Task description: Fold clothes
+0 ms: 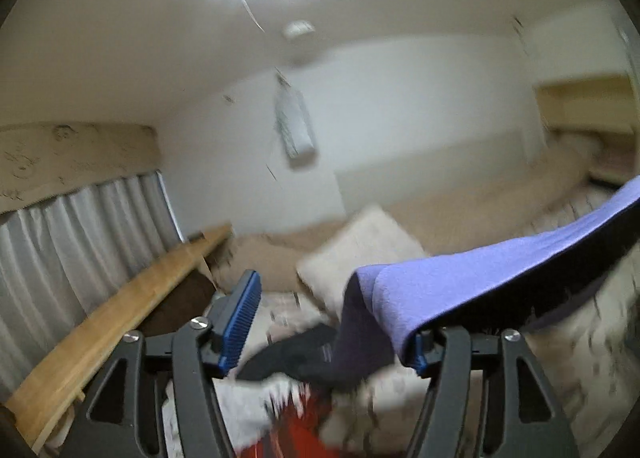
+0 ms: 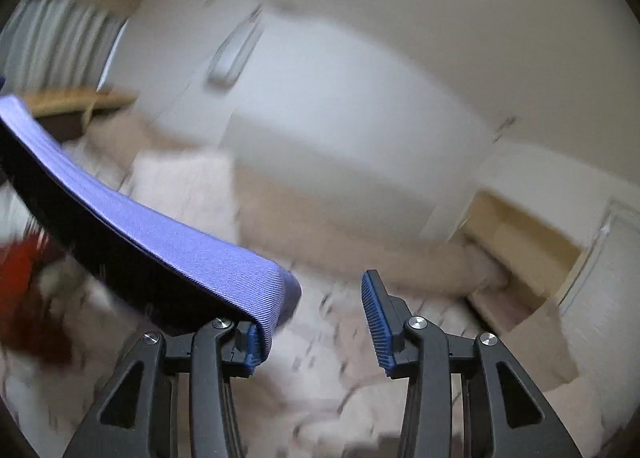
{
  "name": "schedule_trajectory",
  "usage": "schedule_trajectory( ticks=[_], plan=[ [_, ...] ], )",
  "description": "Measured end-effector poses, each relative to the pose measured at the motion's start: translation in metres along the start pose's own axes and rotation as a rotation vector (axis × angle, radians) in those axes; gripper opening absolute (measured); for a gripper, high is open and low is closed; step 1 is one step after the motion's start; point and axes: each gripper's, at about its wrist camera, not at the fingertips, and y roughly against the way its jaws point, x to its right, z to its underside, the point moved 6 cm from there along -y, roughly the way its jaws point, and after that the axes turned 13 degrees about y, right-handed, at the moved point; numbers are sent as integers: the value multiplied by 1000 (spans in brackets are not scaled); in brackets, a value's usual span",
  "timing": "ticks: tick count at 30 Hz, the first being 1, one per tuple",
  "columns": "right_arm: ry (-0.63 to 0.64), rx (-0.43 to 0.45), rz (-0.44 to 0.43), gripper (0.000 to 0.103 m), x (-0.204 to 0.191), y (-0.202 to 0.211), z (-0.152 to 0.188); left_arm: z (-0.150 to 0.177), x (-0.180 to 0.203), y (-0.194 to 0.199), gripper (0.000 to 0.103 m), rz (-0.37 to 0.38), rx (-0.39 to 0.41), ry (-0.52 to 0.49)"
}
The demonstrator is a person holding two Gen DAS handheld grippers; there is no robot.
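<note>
A purple garment (image 1: 460, 278) with a dark underside hangs stretched in the air between the two grippers. In the left wrist view it is draped over the right finger of my left gripper (image 1: 332, 322), whose jaws stand wide open. In the right wrist view the same purple garment (image 2: 168, 242) is draped over the left finger of my right gripper (image 2: 316, 318), also wide open. Neither gripper pinches the cloth. A black garment (image 1: 296, 354) and a red garment (image 1: 296, 430) lie on the bed below.
A bed with light patterned bedding (image 2: 352, 338) lies below, with a cream pillow (image 1: 360, 250) at its head. A wooden shelf (image 1: 120, 310) runs along the left under grey curtains (image 1: 80, 234). A white wall unit (image 1: 296, 129) hangs ahead.
</note>
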Motion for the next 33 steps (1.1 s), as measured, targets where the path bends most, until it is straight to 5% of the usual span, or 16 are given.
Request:
schedule_trajectory(
  ticks=[3,6,10,13,25,28,33],
  plan=[
    [61,-130,-84,42,-57,-10,73,86,8,10,65,-15,-111,-30],
    [97,-274,-150,42,-120,-13,156,201,11,25,58,-52,-268,76],
    [104,-408,-98,42,-183,9,246,329,16,54,58,-135,-458,175],
    [87,-461,-121,42,-207,28,281,379,20,73,59,-150,-550,154],
    [102,-455,-151,52,-218,107,330,400,22,166,61,-183,-489,18],
    [128,-437,-147,64,-209,127,332,391,19,194,63,-178,-440,-25],
    [137,-448,-177,64,-218,131,350,423,34,207,64,-148,-476,-160]
  ],
)
